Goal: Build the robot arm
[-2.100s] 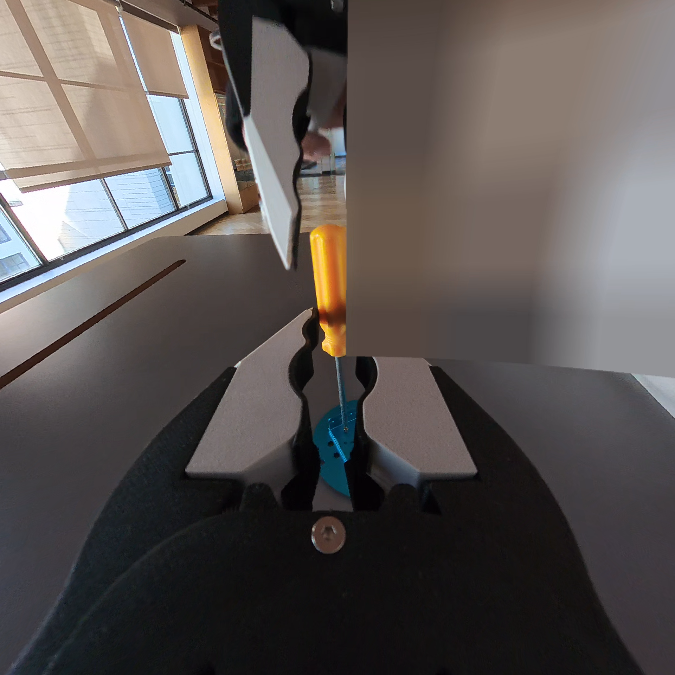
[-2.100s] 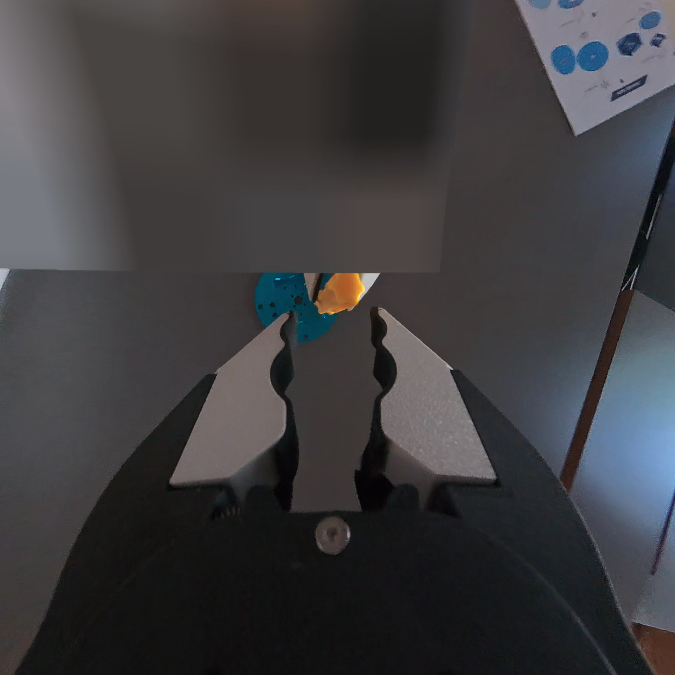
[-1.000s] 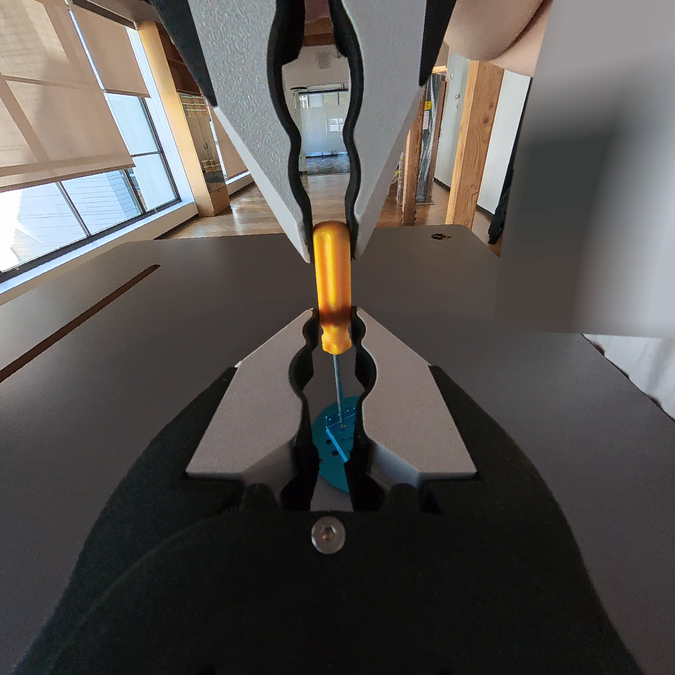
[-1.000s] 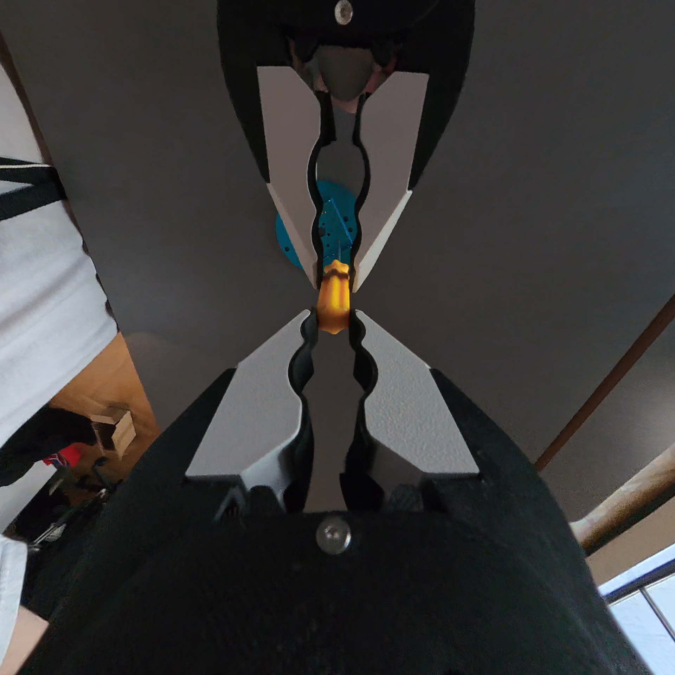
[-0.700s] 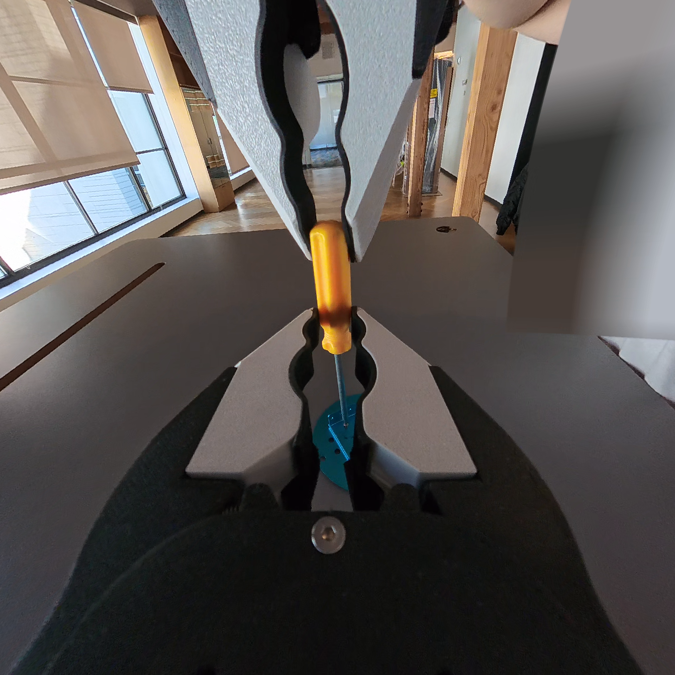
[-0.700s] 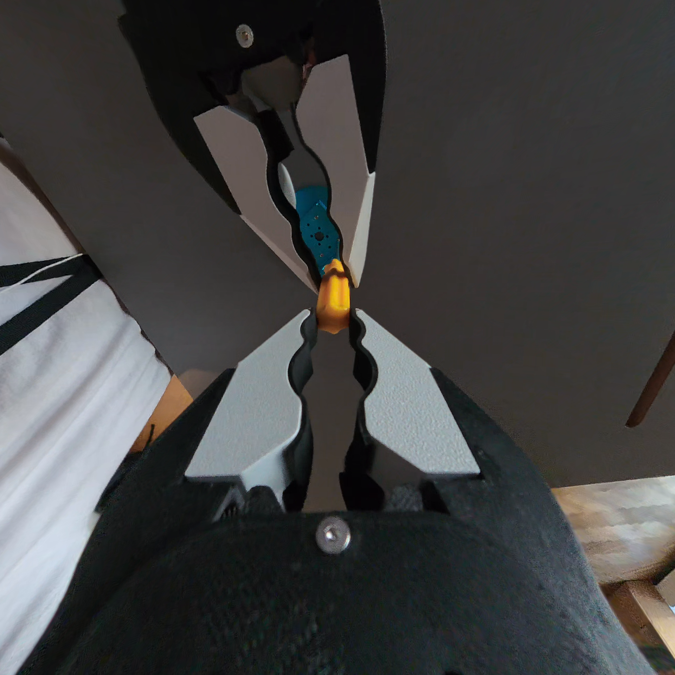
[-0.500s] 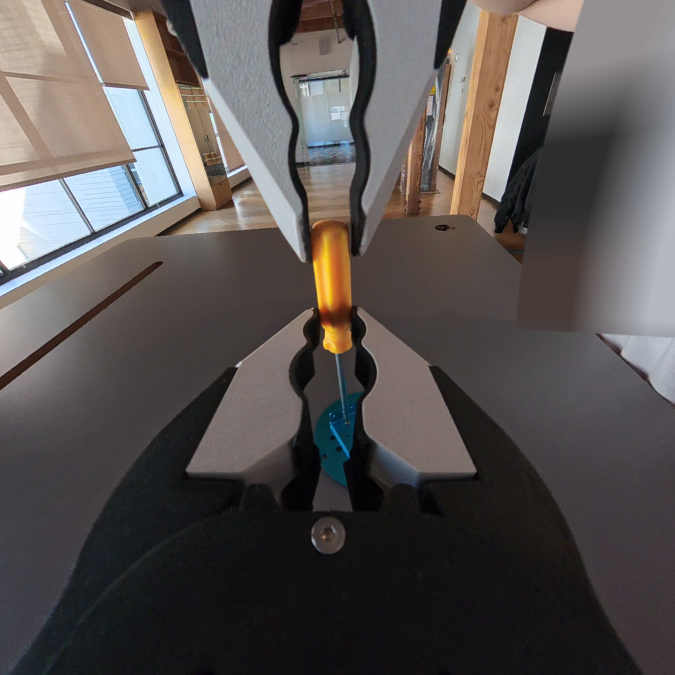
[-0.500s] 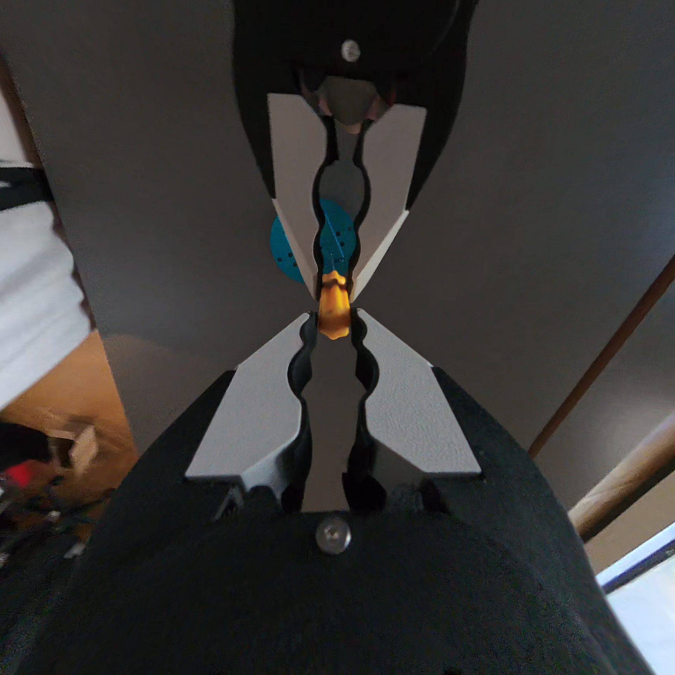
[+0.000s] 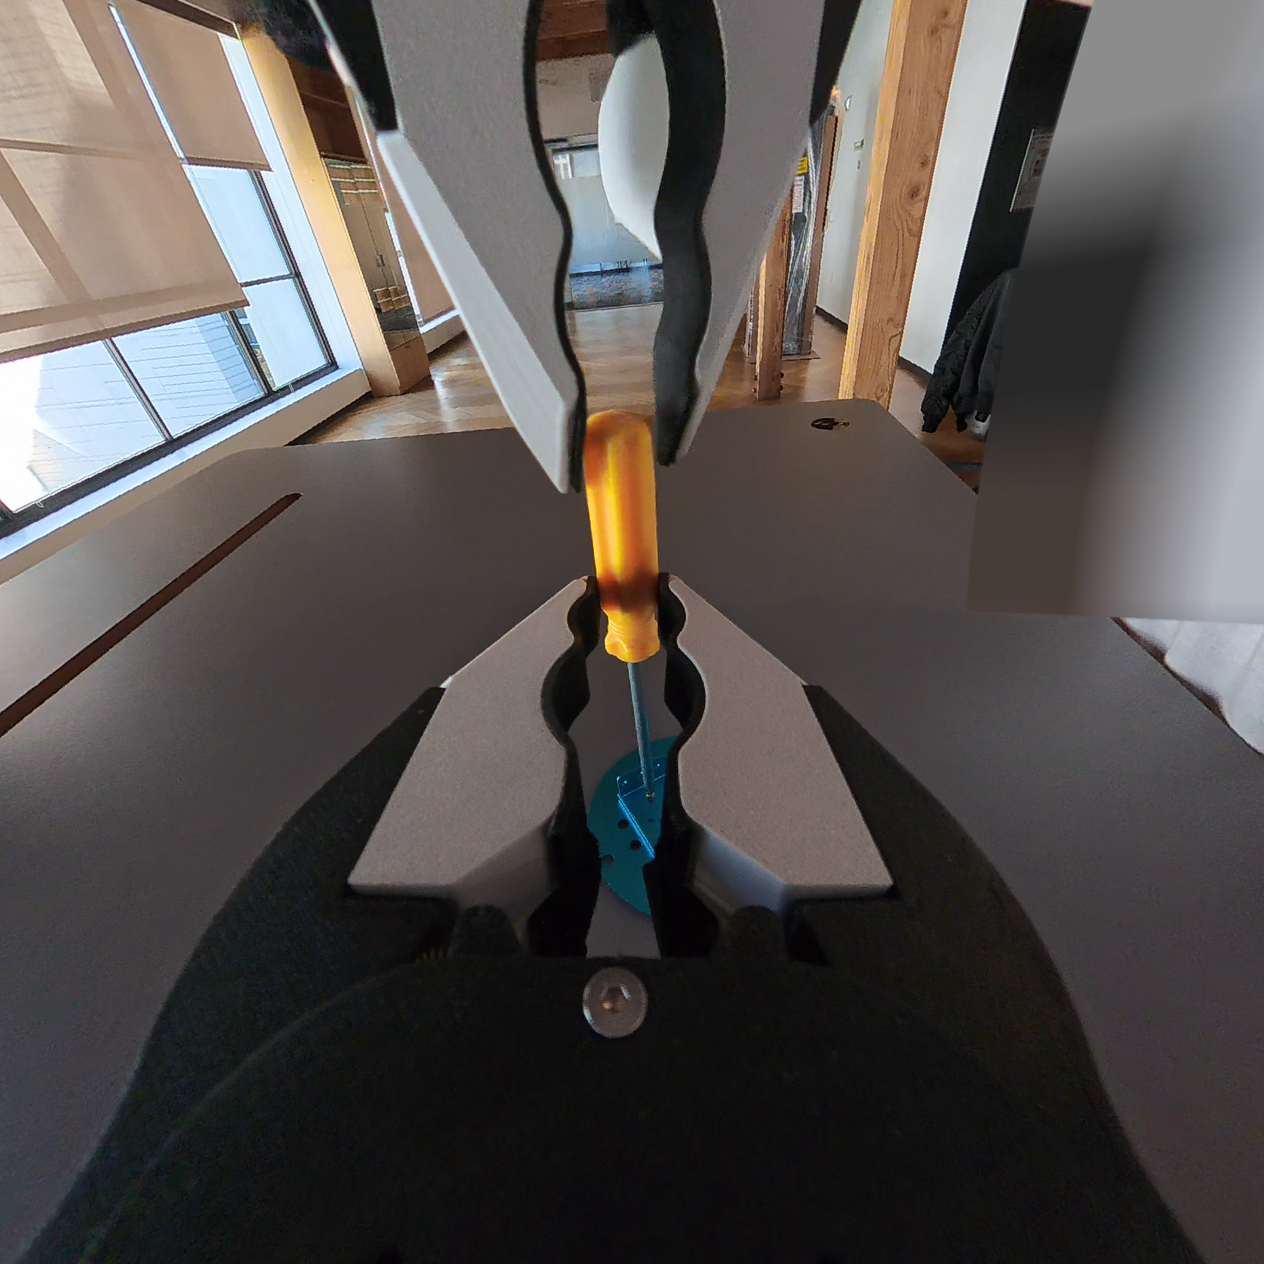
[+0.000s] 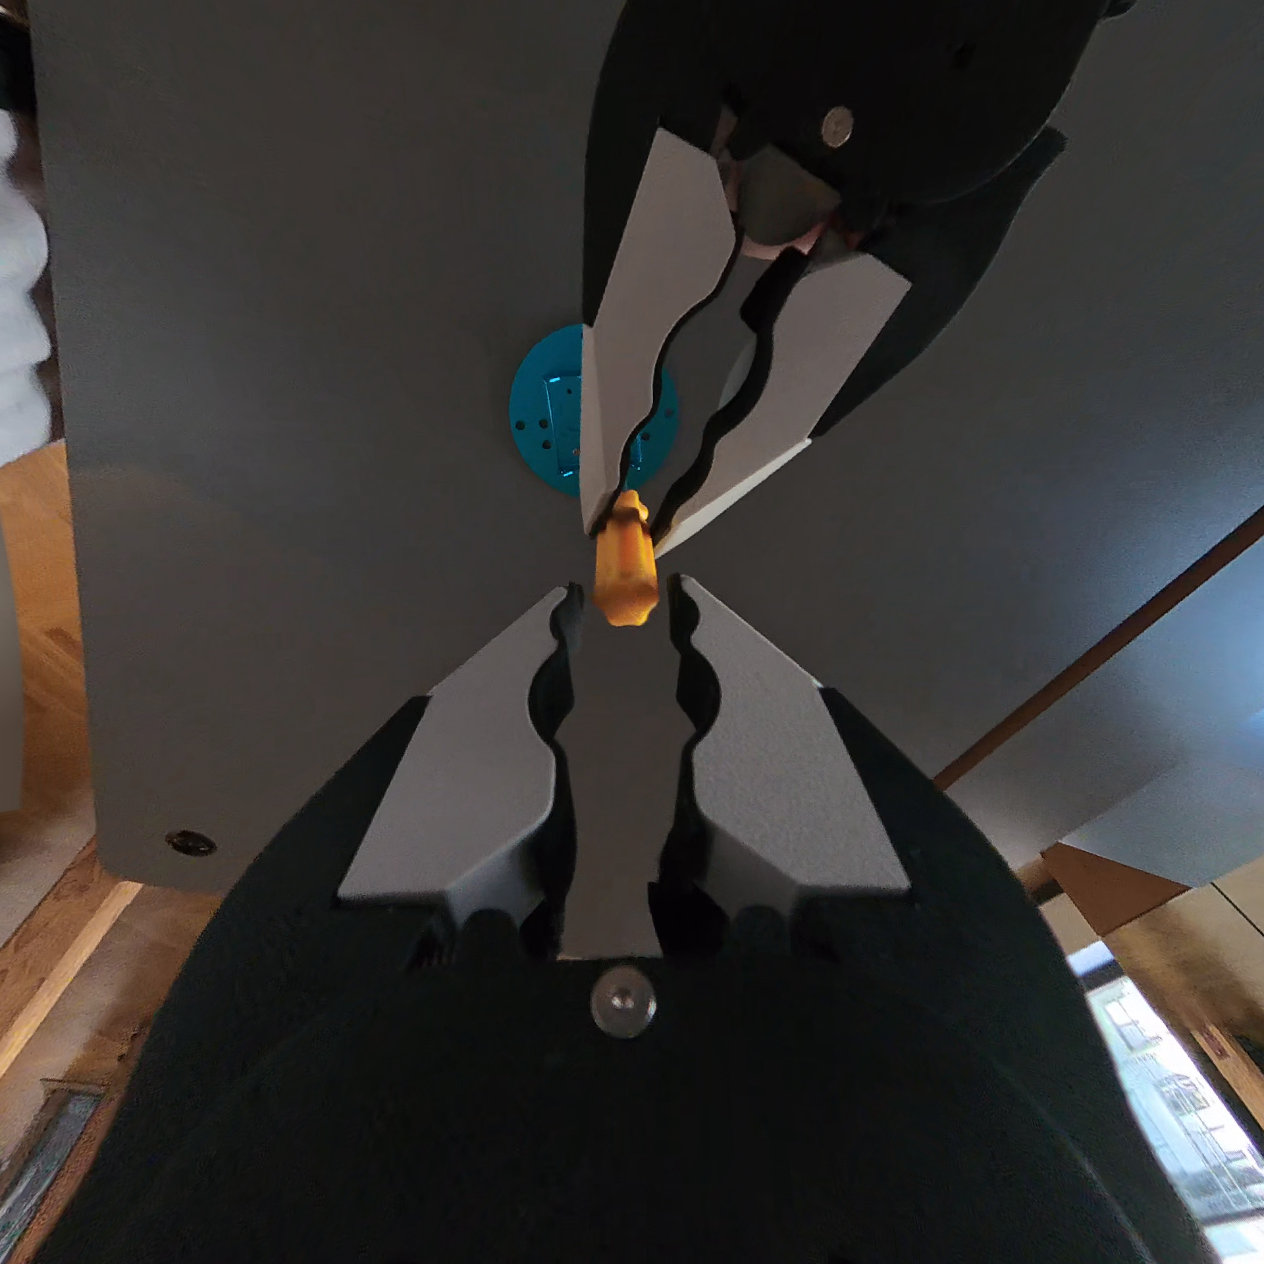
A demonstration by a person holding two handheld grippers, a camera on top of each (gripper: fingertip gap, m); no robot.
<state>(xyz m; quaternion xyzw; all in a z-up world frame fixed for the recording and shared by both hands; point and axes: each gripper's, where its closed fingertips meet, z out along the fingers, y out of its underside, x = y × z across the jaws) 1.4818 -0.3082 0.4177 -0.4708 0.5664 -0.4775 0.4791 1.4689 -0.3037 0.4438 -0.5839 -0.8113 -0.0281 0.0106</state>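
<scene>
An orange-handled screwdriver [image 9: 621, 520] stands upright on a dark grey table [image 9: 273, 615]. Its tip rests on a small blue bracket [image 9: 639, 804] lying on a round blue disc [image 9: 612, 831]. My left gripper [image 9: 626, 588] is shut on the lower part of the handle. My right gripper [image 10: 622, 588] comes down from above. Its jaws straddle the top of the handle [image 10: 621, 581] with a thin gap on each side, so it is open. The right wrist view also shows the disc [image 10: 540, 403] and the left gripper [image 10: 626, 527] on the handle.
The table has a long narrow slot [image 9: 150, 602] at the left and a small round hole [image 9: 829, 423] near its far edge. A white object [image 9: 1217, 663] lies at the right edge. Windows and wooden posts stand beyond the table. Only a small space, under 4 cm, lies between the two pairs of fingers. The round blue disc [image 9: 612, 831] sits 10 centimeters or so from the ends of my left fingers.
The right gripper came onto the handle top, shut on it and twisted around it. Now its jaws have spread slightly off the handle. The left gripper has kept its hold.
</scene>
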